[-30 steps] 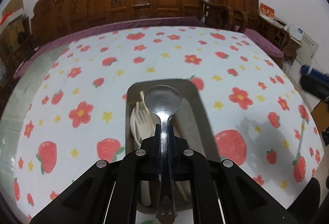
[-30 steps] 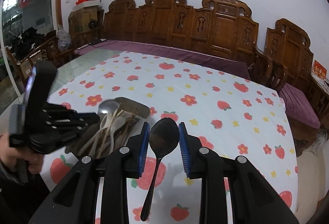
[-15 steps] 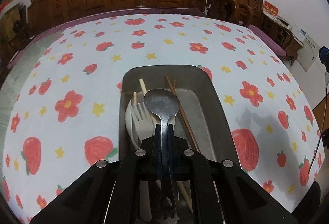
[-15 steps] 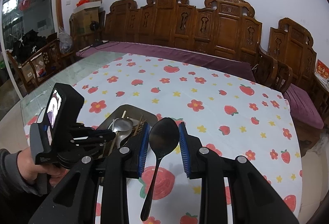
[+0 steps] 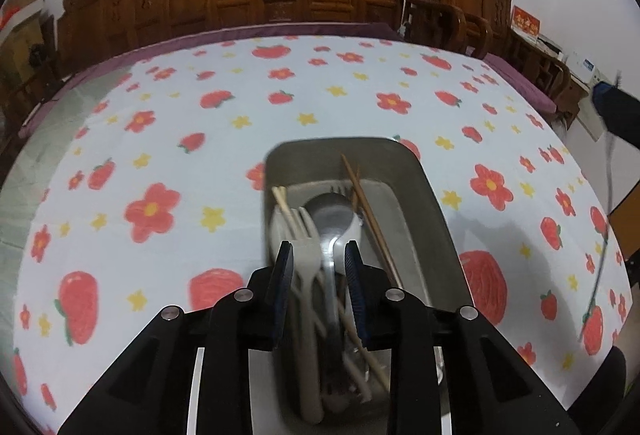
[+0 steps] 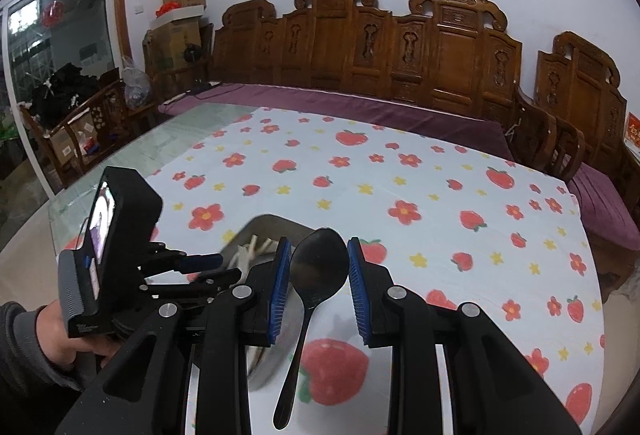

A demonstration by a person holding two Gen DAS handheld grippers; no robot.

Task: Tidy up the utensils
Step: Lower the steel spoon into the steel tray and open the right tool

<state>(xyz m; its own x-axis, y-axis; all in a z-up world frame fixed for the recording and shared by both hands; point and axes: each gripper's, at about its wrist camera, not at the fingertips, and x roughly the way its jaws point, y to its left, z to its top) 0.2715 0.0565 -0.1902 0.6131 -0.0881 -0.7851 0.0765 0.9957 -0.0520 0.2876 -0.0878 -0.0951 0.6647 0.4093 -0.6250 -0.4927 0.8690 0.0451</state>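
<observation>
one metal tray (image 5: 434, 219), one black spoon (image 6: 318, 267)

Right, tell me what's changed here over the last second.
The left claw has just been opening and let go of the metal spoon, which now lies in the steel tray. The right claw still holds the black spoon.
</observation>
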